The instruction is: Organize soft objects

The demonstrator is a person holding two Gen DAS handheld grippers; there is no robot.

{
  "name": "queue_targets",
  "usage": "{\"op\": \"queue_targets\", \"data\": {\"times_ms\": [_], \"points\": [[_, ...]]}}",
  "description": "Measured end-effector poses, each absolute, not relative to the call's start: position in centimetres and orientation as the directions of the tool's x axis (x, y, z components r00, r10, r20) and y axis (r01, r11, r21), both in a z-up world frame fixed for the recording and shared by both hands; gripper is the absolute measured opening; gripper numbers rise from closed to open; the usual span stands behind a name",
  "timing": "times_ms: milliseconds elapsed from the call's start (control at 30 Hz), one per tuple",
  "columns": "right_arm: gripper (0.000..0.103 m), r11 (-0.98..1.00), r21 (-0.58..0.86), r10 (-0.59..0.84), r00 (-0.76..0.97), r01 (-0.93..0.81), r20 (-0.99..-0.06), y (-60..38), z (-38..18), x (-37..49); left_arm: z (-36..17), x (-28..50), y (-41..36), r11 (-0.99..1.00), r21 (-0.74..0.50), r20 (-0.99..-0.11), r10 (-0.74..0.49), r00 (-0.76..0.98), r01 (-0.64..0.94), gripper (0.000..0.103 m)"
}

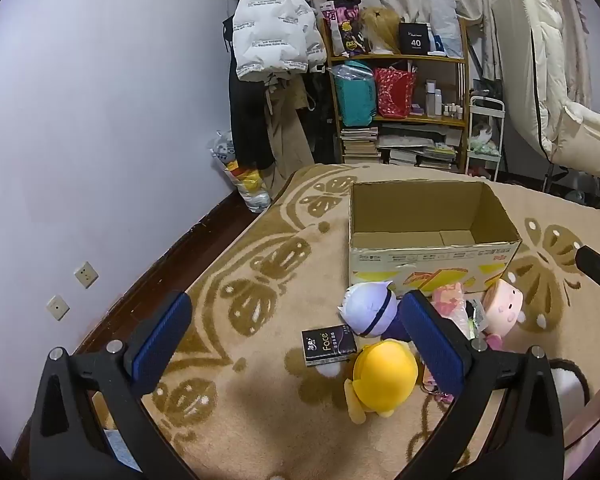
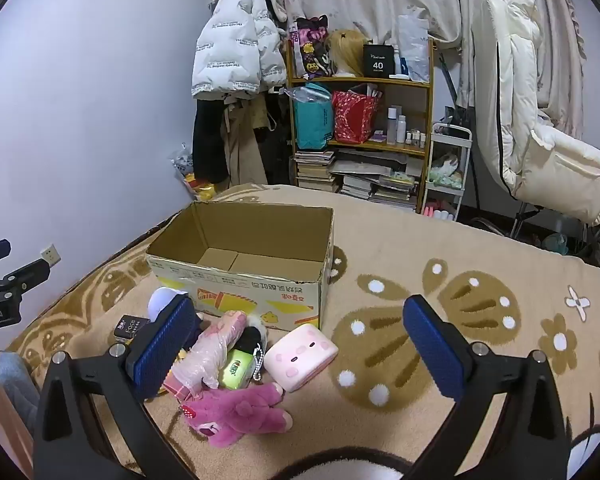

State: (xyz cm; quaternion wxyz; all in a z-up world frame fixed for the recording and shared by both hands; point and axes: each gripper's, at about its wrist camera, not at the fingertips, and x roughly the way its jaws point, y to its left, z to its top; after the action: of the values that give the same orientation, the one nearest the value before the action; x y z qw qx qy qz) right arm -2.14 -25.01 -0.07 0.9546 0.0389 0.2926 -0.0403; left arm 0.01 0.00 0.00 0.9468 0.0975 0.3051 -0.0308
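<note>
An open, empty cardboard box (image 1: 432,236) stands on the patterned blanket; it also shows in the right wrist view (image 2: 244,268). In front of it lie soft toys: a yellow plush (image 1: 382,376), a white-haired plush doll (image 1: 370,312), a pink square plush (image 1: 502,306) (image 2: 304,356), a magenta bear (image 2: 236,412) and a plastic-wrapped pink toy (image 2: 216,348). My left gripper (image 1: 296,340) is open above the blanket, left of the pile. My right gripper (image 2: 300,344) is open above the pile, empty.
A black tissue pack (image 1: 328,346) lies by the toys. A green pouch with a bead chain (image 2: 236,368) sits in the pile. A loaded shelf (image 1: 396,92), hanging coats (image 1: 268,40) and a padded chair (image 2: 540,136) stand behind the bed. A wall is at left.
</note>
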Motion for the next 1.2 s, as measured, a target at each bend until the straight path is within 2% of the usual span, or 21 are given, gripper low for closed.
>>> {"op": "queue_targets", "data": {"times_ms": [1200], "points": [[0.103,0.994,0.042,-0.060,0.825,0.101,-0.561,-24.90,-0.42,-1.98,0.13,-0.05,0.19,0.982,0.152,-0.579,-0.001,0.815,0.109,0.103]]}}
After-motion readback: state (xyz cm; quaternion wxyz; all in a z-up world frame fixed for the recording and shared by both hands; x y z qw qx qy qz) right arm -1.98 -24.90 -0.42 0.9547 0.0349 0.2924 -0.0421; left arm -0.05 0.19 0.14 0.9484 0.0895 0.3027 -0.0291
